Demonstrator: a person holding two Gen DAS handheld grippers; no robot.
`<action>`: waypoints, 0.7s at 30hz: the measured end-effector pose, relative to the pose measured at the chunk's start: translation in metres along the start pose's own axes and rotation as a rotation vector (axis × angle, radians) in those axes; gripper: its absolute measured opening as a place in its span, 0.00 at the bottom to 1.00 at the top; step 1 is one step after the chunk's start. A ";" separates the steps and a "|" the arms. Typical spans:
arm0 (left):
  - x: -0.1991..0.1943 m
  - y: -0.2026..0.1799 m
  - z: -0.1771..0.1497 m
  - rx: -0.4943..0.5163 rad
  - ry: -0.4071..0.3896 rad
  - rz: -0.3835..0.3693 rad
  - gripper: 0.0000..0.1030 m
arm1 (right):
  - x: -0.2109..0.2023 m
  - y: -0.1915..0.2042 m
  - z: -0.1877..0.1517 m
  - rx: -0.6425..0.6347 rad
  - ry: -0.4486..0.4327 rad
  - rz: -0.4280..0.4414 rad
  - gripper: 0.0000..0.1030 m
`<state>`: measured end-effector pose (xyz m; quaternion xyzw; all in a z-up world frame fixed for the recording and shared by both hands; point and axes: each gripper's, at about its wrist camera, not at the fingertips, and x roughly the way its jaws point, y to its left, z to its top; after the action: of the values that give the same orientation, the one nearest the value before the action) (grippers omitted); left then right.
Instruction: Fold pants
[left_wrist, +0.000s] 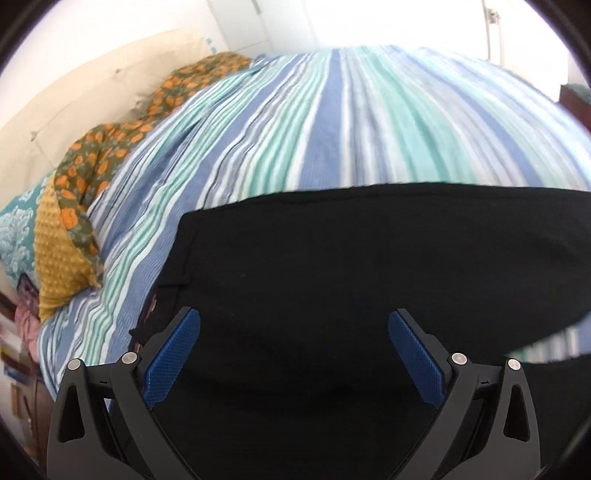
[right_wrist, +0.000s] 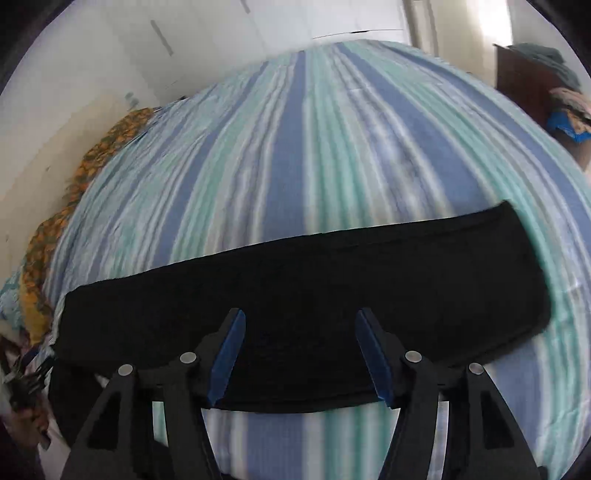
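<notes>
The black pants (left_wrist: 351, 266) lie flat on a bed with a blue, teal and white striped sheet (left_wrist: 295, 122). In the right wrist view the pants (right_wrist: 332, 280) form a long band across the bed, one end at the right. My left gripper (left_wrist: 294, 321) is open and empty, hovering over the pants near their left end. My right gripper (right_wrist: 299, 325) is open and empty, above the near edge of the pants. Both views are blurred.
An orange-flowered cloth (left_wrist: 110, 147) and a mustard cushion (left_wrist: 59, 254) lie along the bed's left edge by a cream wall. Dark furniture with piled cloth (right_wrist: 546, 81) stands at the far right. Striped sheet (right_wrist: 295, 147) stretches beyond the pants.
</notes>
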<state>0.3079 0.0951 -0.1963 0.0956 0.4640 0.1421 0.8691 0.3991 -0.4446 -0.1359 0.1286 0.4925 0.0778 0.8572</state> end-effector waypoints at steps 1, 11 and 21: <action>0.022 0.009 -0.001 -0.025 0.050 0.043 0.99 | 0.015 0.034 -0.003 -0.039 0.031 0.059 0.60; 0.027 0.058 -0.024 -0.200 0.055 -0.148 0.99 | 0.141 0.210 -0.044 -0.322 0.256 0.148 0.60; -0.085 -0.007 -0.097 -0.074 0.002 -0.462 0.99 | 0.004 0.151 -0.096 -0.190 0.067 0.108 0.72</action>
<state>0.1829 0.0629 -0.1855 -0.0452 0.4688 -0.0439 0.8811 0.3171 -0.2855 -0.1405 0.0705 0.5036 0.1744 0.8432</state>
